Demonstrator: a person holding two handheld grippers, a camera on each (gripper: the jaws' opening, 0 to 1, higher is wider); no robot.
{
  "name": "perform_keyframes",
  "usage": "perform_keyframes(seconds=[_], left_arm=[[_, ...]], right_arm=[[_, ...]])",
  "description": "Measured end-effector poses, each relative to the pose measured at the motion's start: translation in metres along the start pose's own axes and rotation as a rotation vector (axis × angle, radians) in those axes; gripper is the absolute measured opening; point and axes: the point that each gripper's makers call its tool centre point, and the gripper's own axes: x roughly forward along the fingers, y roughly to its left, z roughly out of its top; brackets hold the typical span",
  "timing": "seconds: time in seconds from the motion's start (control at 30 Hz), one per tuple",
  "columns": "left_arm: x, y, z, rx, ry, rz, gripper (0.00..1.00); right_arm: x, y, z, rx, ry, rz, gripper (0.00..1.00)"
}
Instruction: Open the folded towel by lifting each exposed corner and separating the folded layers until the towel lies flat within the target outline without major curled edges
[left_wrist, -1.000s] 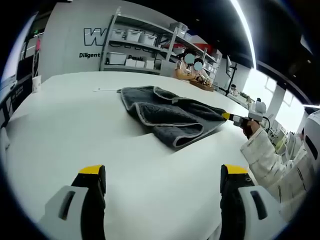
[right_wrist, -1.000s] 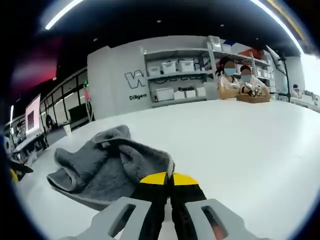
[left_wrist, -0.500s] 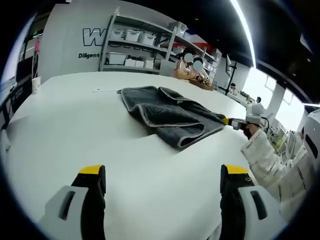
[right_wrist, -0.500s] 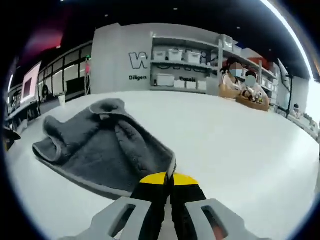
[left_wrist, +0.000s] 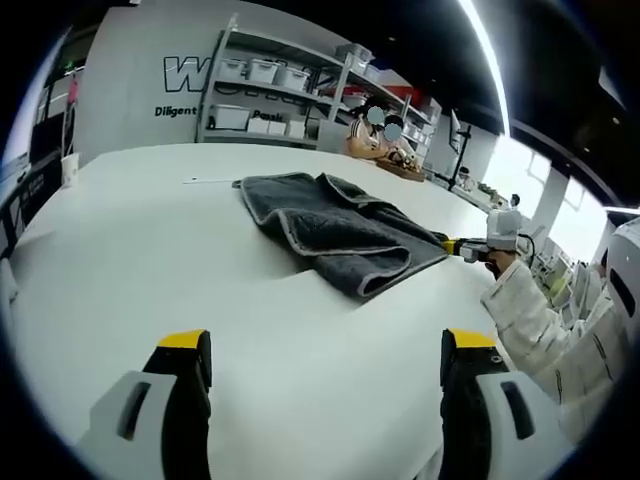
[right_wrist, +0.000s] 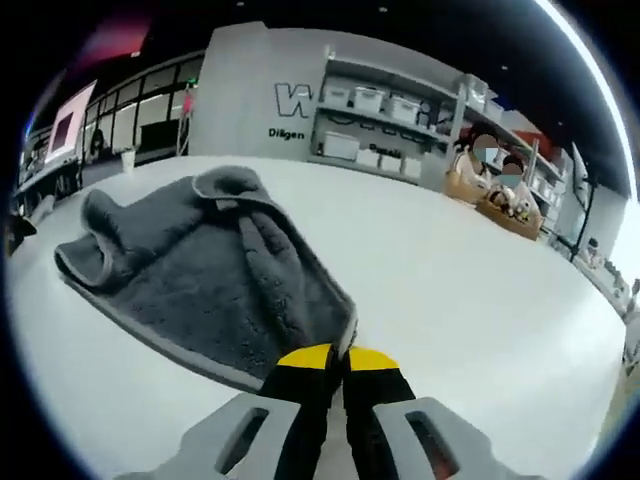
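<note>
Behind towel (left_wrist: 335, 230), storage shelves (left_wrist: 290, 95)

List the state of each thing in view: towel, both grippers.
towel: still partly folded and bunched, layers overlapping, lying on the table, not flat.
right gripper: shut on a towel corner, low over the table.
left gripper: open, jaws wide apart, holding nothing, well short of the towel.
</note>
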Motion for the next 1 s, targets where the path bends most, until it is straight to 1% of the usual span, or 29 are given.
perform_keyframes(seconds=[0.03, 0.07, 0.17, 0.23, 0.3, 0.4, 0.53, 0.57, 0.6, 0.63, 0.67, 0.8, 0.83, 0.9, 1.0], left_arm=[[0.000, 0.000, 0.000, -0.001, -0.001, 0.000, 0.94], [0.000, 0.000, 0.000, -0.001, -0.001, 0.000, 0.94], [0.000, 0.001, 0.000, 0.000, 0.000, -0.001, 0.94], [0.000, 0.002, 0.000, -0.001, -0.003, -0.002, 0.94], [-0.002, 0.003, 0.000, -0.005, -0.008, -0.001, 0.94], [-0.004, 0.005, 0.000, -0.008, -0.011, 0.005, 0.94], [-0.008, 0.010, 0.000, -0.016, -0.019, 0.016, 0.94], [-0.009, 0.010, 0.000, -0.017, -0.020, 0.019, 0.94], [-0.009, 0.011, 0.000, -0.018, -0.020, 0.020, 0.94], [-0.009, 0.012, 0.000, -0.020, -0.021, 0.024, 0.94], [-0.010, 0.012, 0.000, -0.020, -0.022, 0.026, 0.94], [-0.009, 0.011, 0.002, -0.019, -0.029, 0.019, 0.94], [-0.009, 0.010, 0.002, -0.018, -0.028, 0.018, 0.94], [-0.008, 0.009, 0.002, -0.014, -0.025, 0.016, 0.94], [-0.008, 0.009, 0.003, -0.014, -0.027, 0.016, 0.94]], right_arm=[[0.000, -0.001, 0.000, -0.020, 0.003, -0.006, 0.00], [0.000, -0.005, 0.000, -0.038, 0.006, -0.021, 0.03], [0.000, -0.008, 0.001, -0.064, 0.018, -0.029, 0.10], [-0.001, -0.013, 0.001, -0.088, 0.042, -0.042, 0.15], [-0.001, -0.020, 0.003, -0.150, 0.066, -0.066, 0.22], [0.001, -0.021, 0.005, -0.167, 0.086, -0.058, 0.29], [0.000, -0.032, 0.008, -0.200, 0.116, -0.071, 0.40], [0.000, -0.034, 0.008, -0.210, 0.131, -0.063, 0.42], [-0.001, -0.034, 0.005, -0.210, 0.151, -0.044, 0.41], [-0.002, -0.035, 0.005, -0.187, 0.164, -0.034, 0.41], [-0.003, -0.035, 0.005, -0.184, 0.166, -0.032, 0.42], [-0.005, -0.044, 0.007, -0.201, 0.182, -0.044, 0.50], [-0.006, -0.046, 0.008, -0.201, 0.185, -0.038, 0.51], [-0.007, -0.044, 0.009, -0.192, 0.190, -0.004, 0.53], [-0.007, -0.041, 0.015, -0.164, 0.176, 0.048, 0.59]])
